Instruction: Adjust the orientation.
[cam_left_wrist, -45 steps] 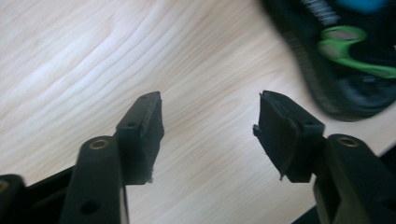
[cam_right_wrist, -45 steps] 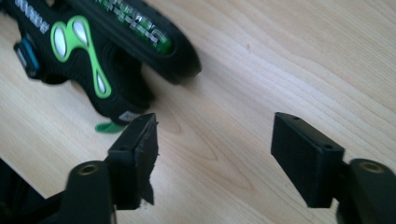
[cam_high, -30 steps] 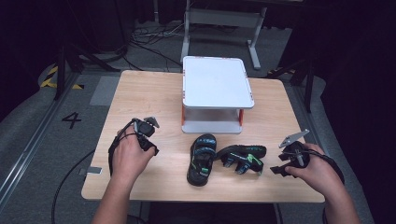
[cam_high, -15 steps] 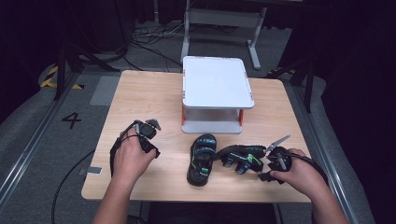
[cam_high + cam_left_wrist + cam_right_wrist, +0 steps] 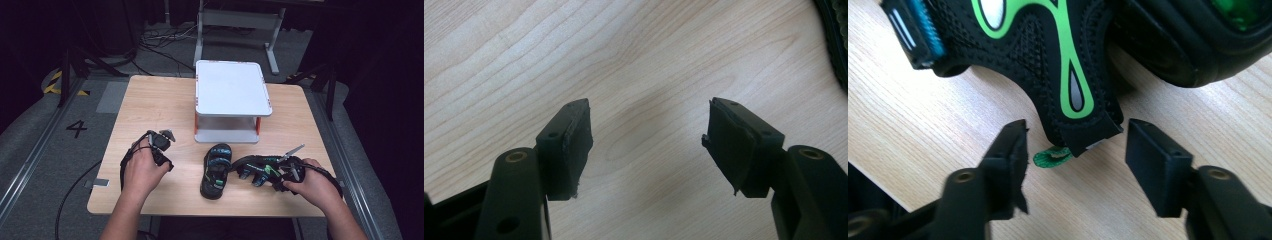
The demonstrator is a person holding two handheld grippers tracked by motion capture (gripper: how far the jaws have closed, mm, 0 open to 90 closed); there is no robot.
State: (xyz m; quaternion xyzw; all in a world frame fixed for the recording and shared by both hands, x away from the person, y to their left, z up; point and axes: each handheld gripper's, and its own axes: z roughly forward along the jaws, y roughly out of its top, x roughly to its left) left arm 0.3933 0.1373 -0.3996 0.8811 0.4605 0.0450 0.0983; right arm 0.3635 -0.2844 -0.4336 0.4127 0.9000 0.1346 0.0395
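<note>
two sandals sit on the wooden desk (image 5: 150,100) in front of a white two-tier shelf (image 5: 232,95), so going left to right from the high view:

left tool (image 5: 161,150) sits over bare wood on the left half of the desk, well apart from the shelf and with a clear gap to the nearer sandal. in the left gripper view its jaws stand spread with nothing but wood grain between them, so it's released and empty, just a sliver of dark sole at the top right corner.

next comes the upright sandal (image 5: 216,170), black with green bits, lying sole down near the desk's front edge, just in front of the shelf's lower tier.

right beside it is the second sandal (image 5: 257,167), tipped on its side, almost touching the first one.

right tool (image 5: 289,170) is at that second sandal's right end. in the right gripper view its jaws have just been closing, with a black and green strap end (image 5: 1073,100) hanging between them, but the pads aren't touching it yet, so not clenched on anything.
</note>
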